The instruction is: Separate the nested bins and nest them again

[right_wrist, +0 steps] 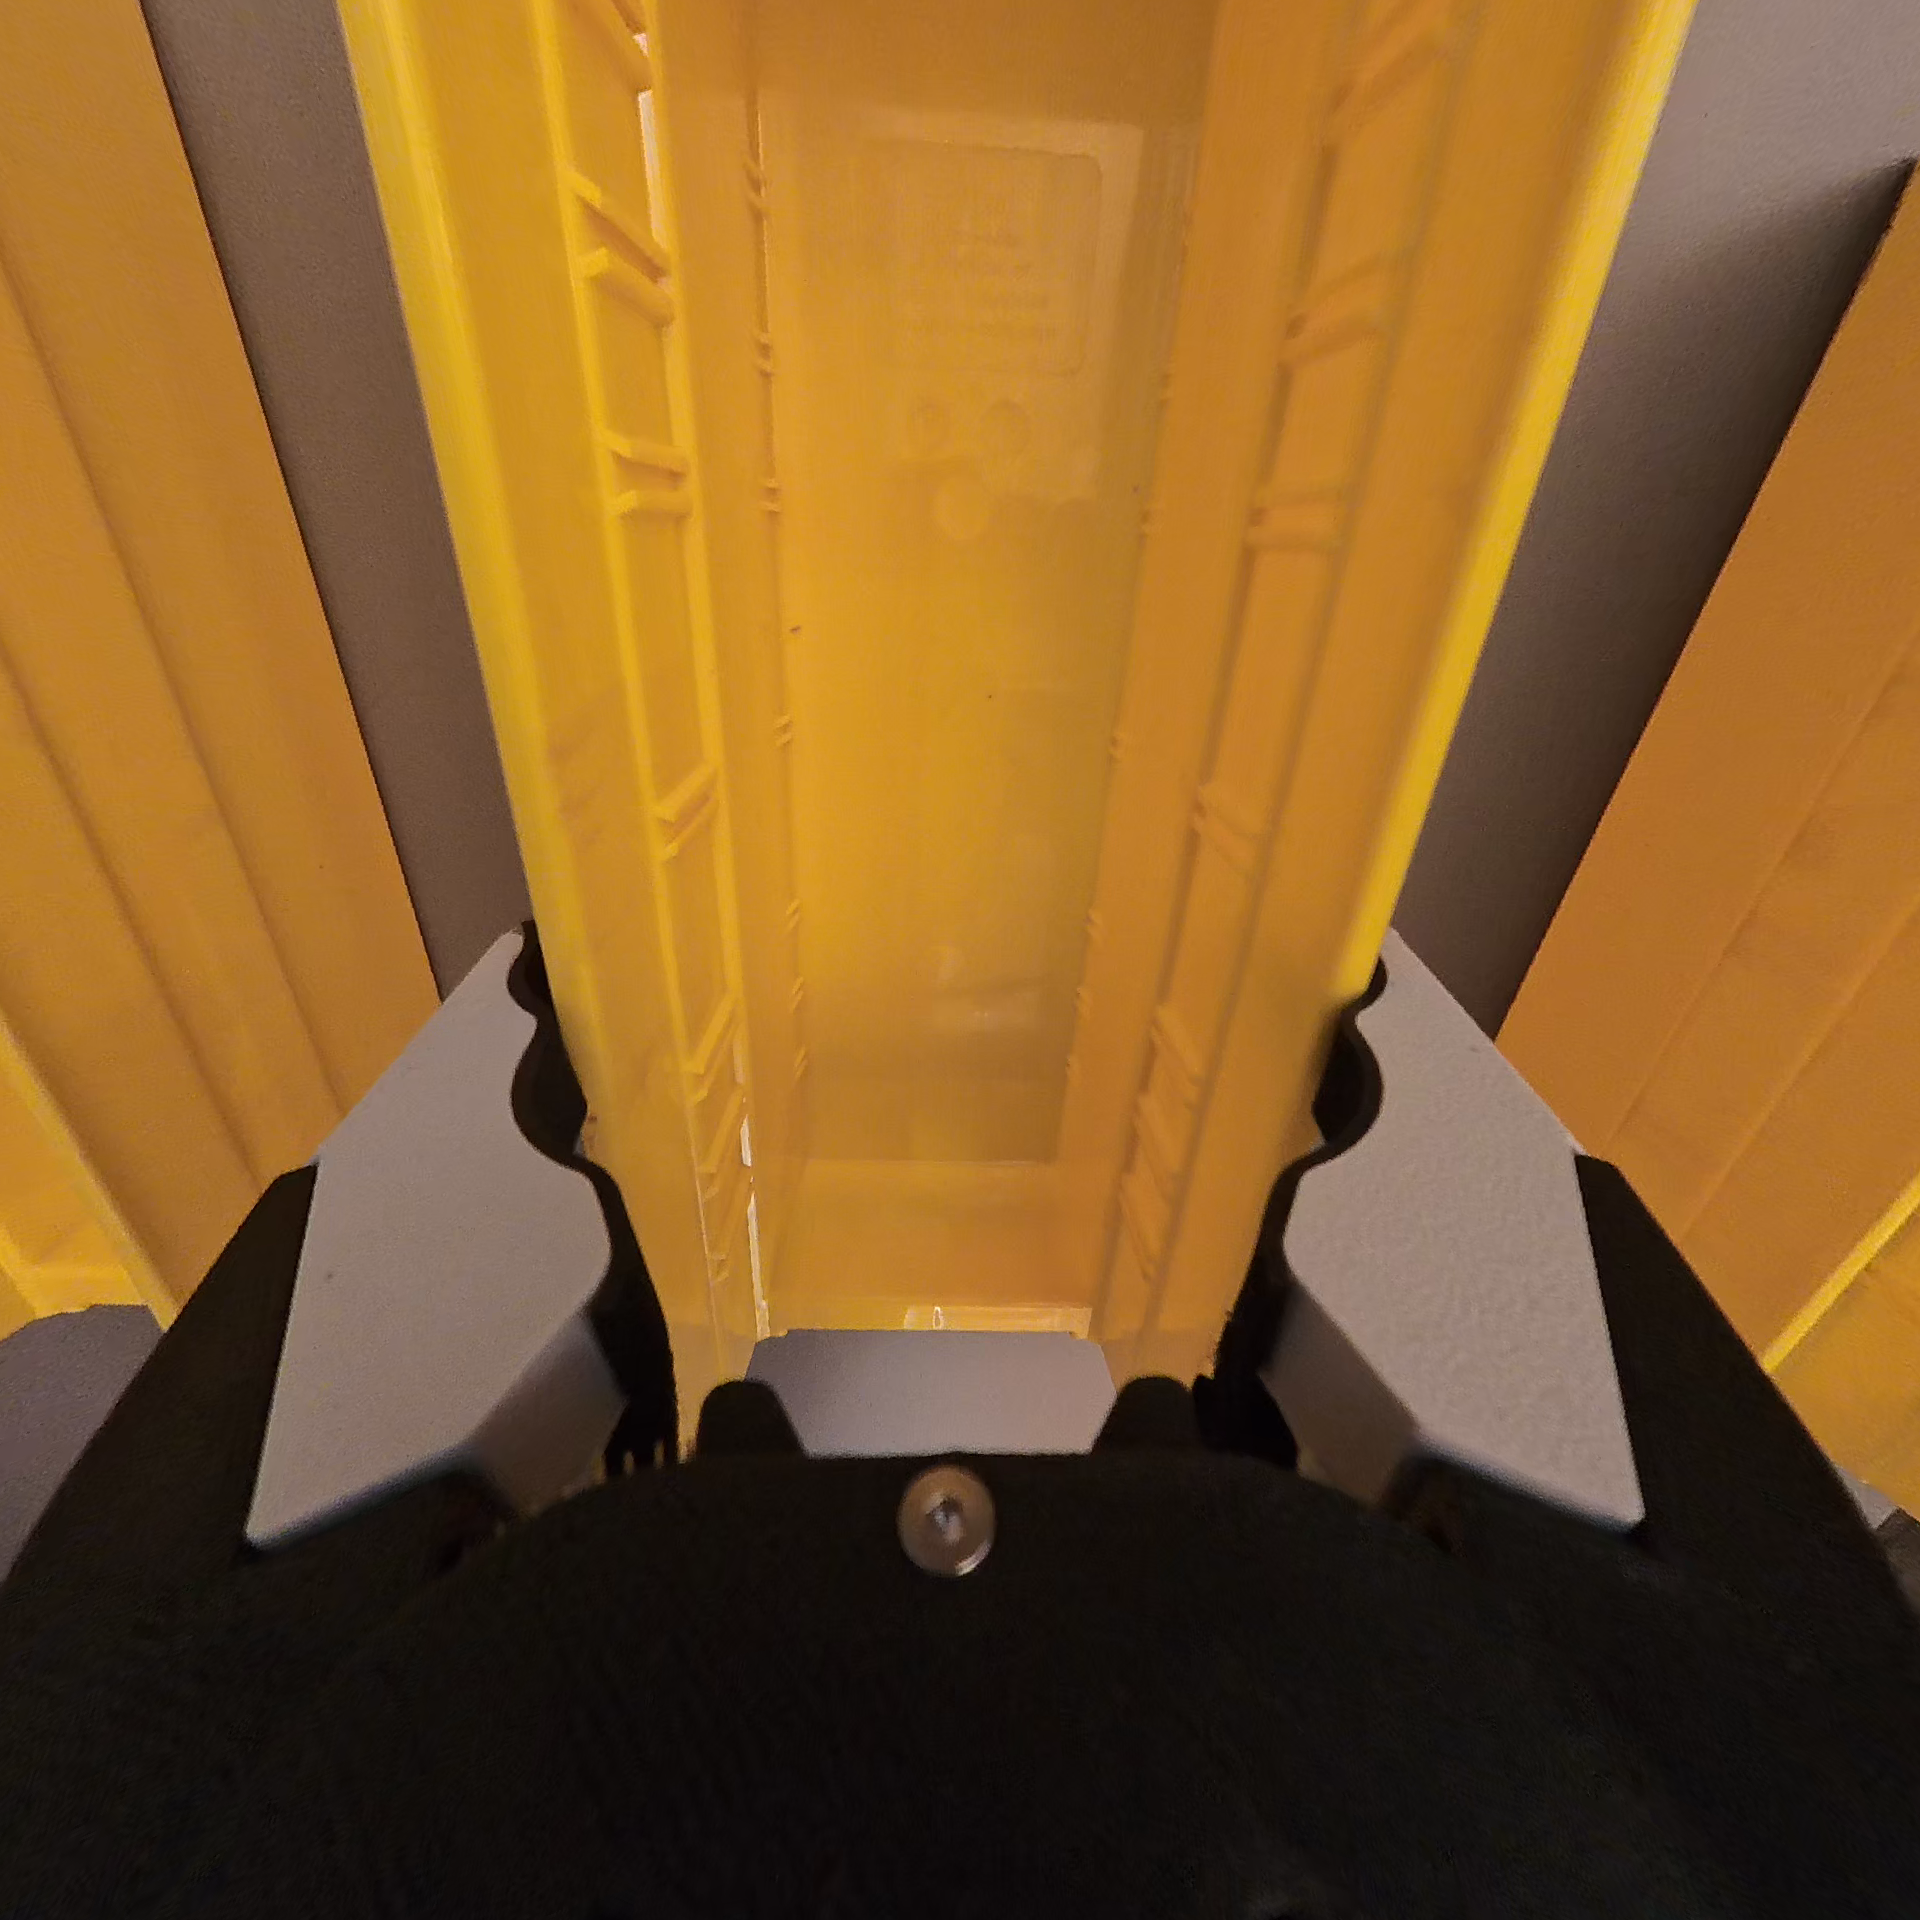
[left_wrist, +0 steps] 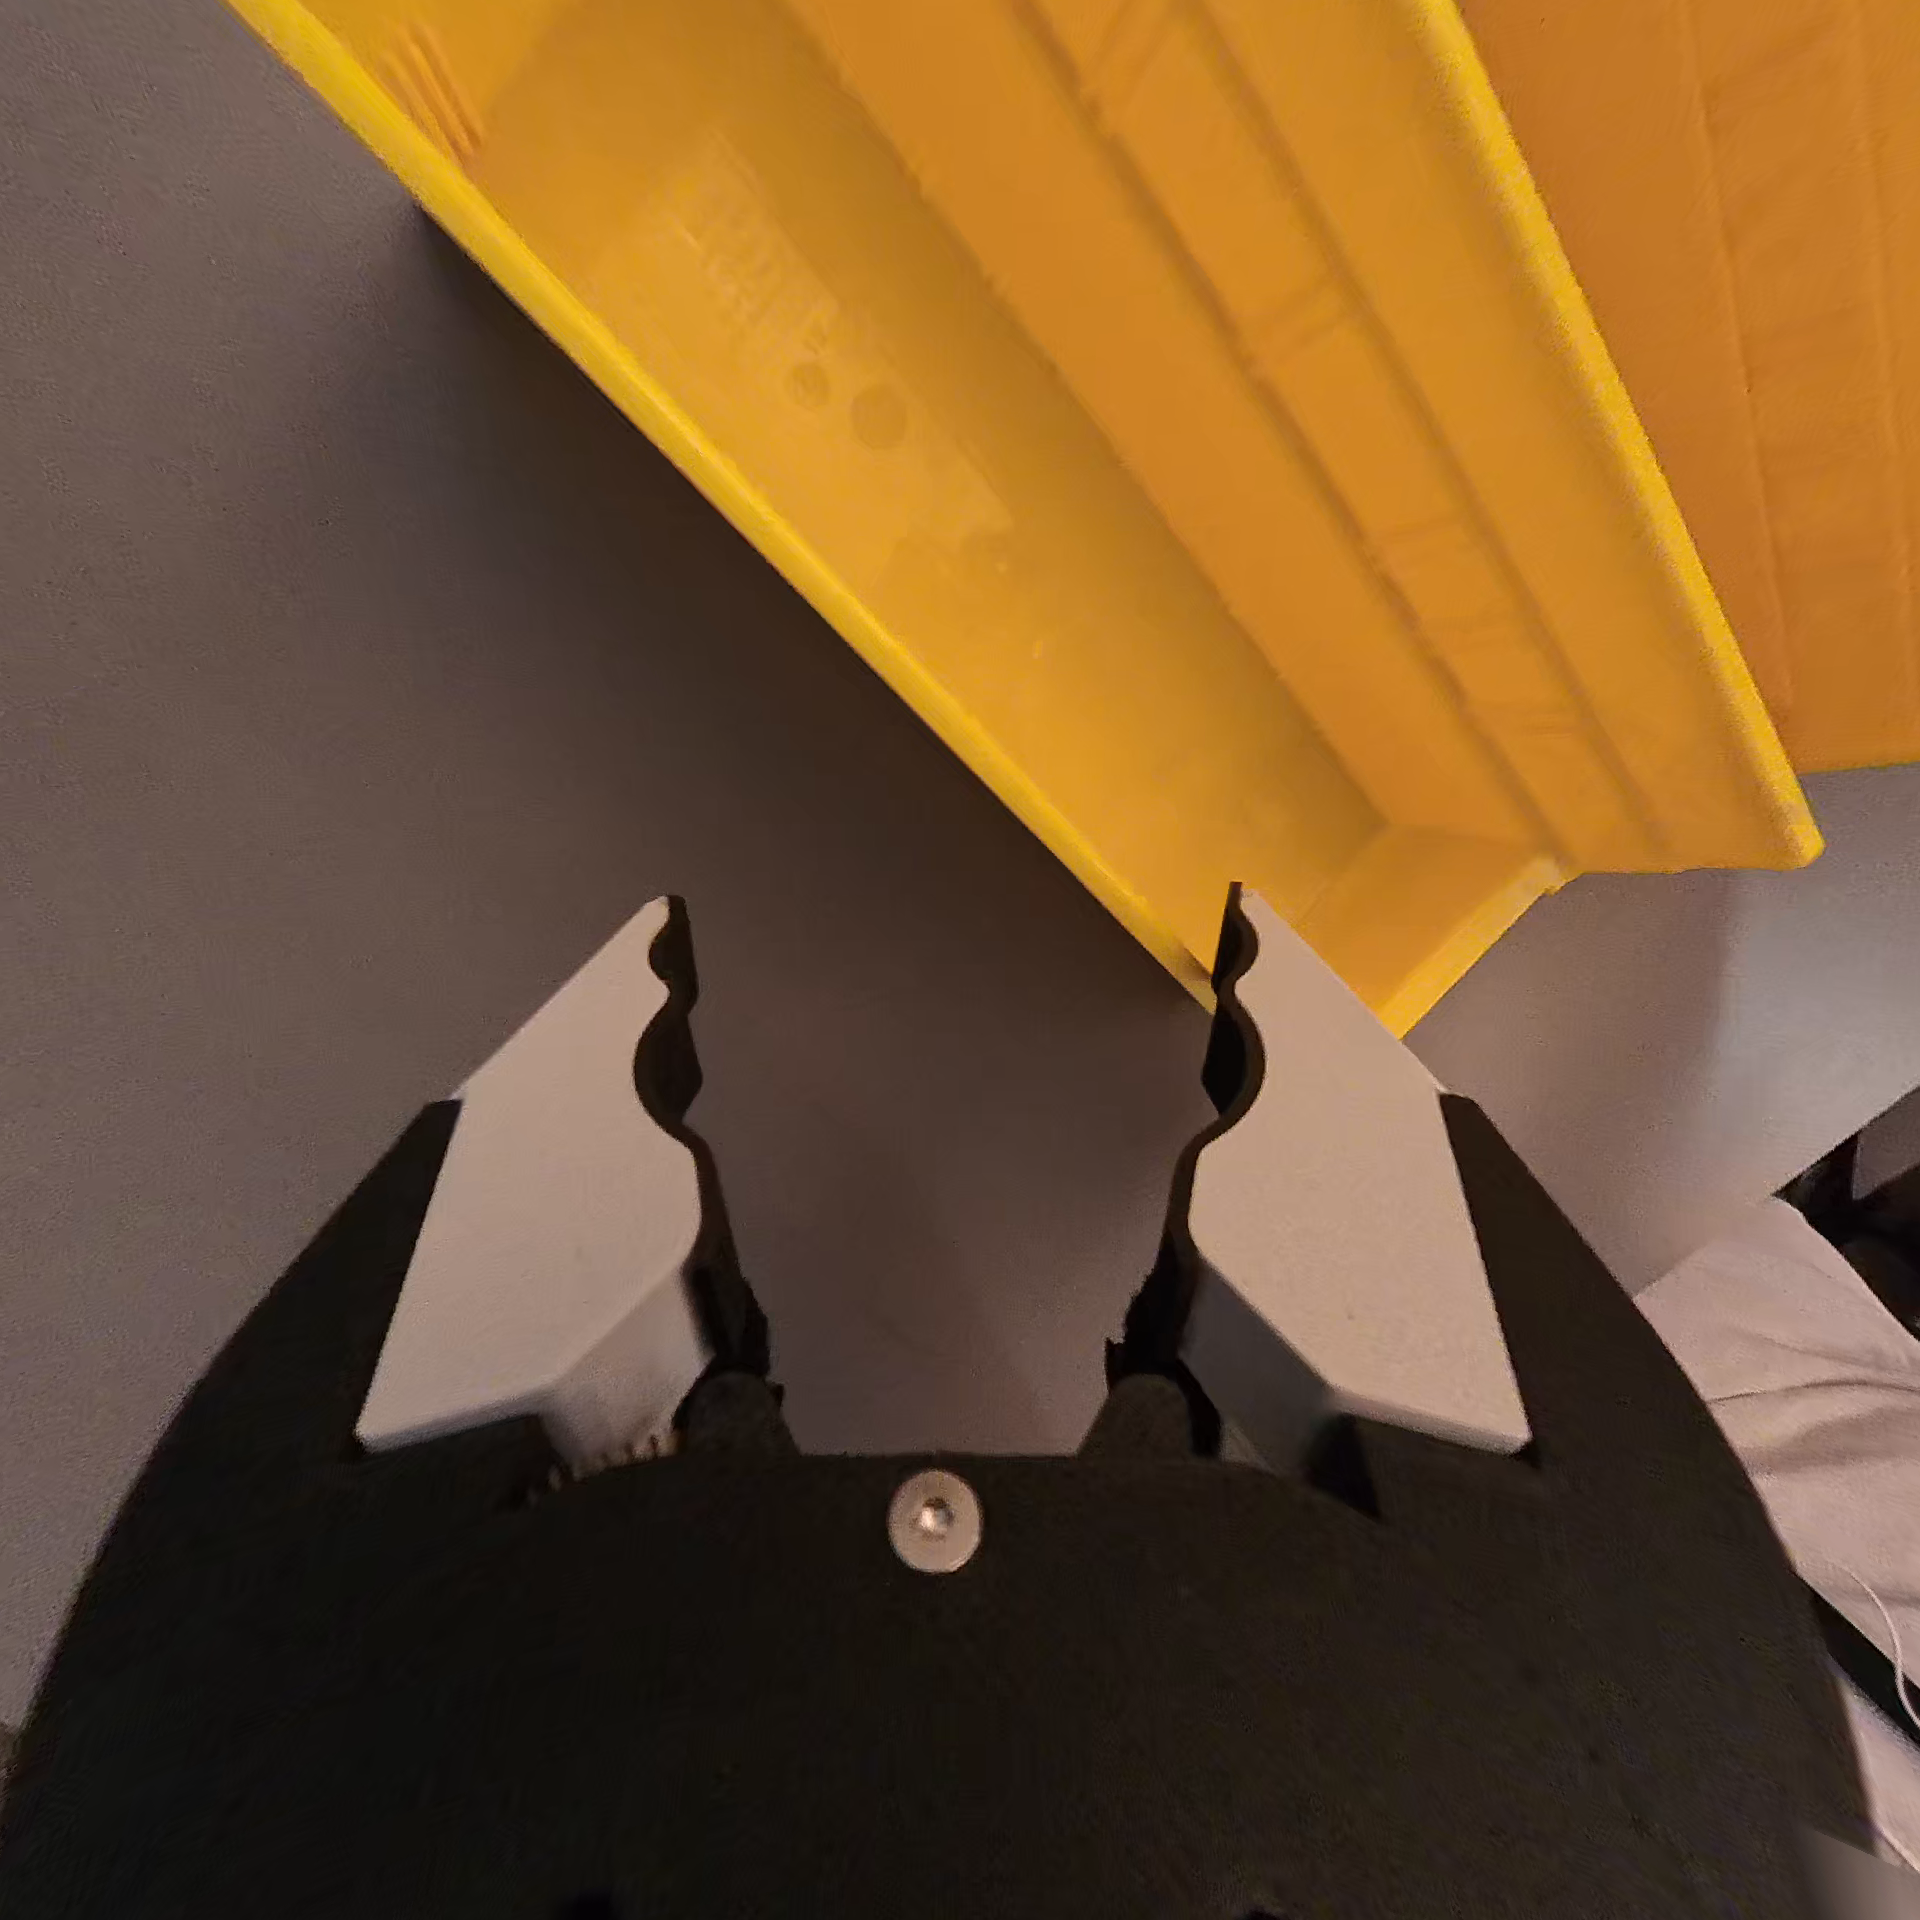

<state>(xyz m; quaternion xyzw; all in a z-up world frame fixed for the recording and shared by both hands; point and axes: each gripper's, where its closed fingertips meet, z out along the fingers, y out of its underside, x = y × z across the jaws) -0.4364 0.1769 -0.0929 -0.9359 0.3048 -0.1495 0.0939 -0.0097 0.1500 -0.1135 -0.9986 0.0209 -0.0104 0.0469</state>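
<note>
In the right wrist view, the right gripper point(right_wrist: 951, 997) is standing wide and clamping a long yellow bin point(right_wrist: 935, 675) by its two outer side walls, a dark pad point(right_wrist: 540, 1039) pressing on each flank. The bin is running straight away from the camera, open side up, its ribbed inner walls and pale floor showing. Just beside it, left and right, two more yellow bins point(right_wrist: 156, 675) point(right_wrist: 1745, 883) are lying on the grey bench point(right_wrist: 312, 416), with strips of bare bench between them.

In the left wrist view, the left gripper point(left_wrist: 951, 935) is hanging moderately open over bare grey bench point(left_wrist: 312, 623), gripping nothing. Its right fingertip point(left_wrist: 1236, 935) is sitting just at the near corner of a yellow bin point(left_wrist: 1039, 468) that is slanting away toward the top. At the right edge, beyond the bench, crumpled white cloth point(left_wrist: 1787, 1371) is lying in shadow.
</note>
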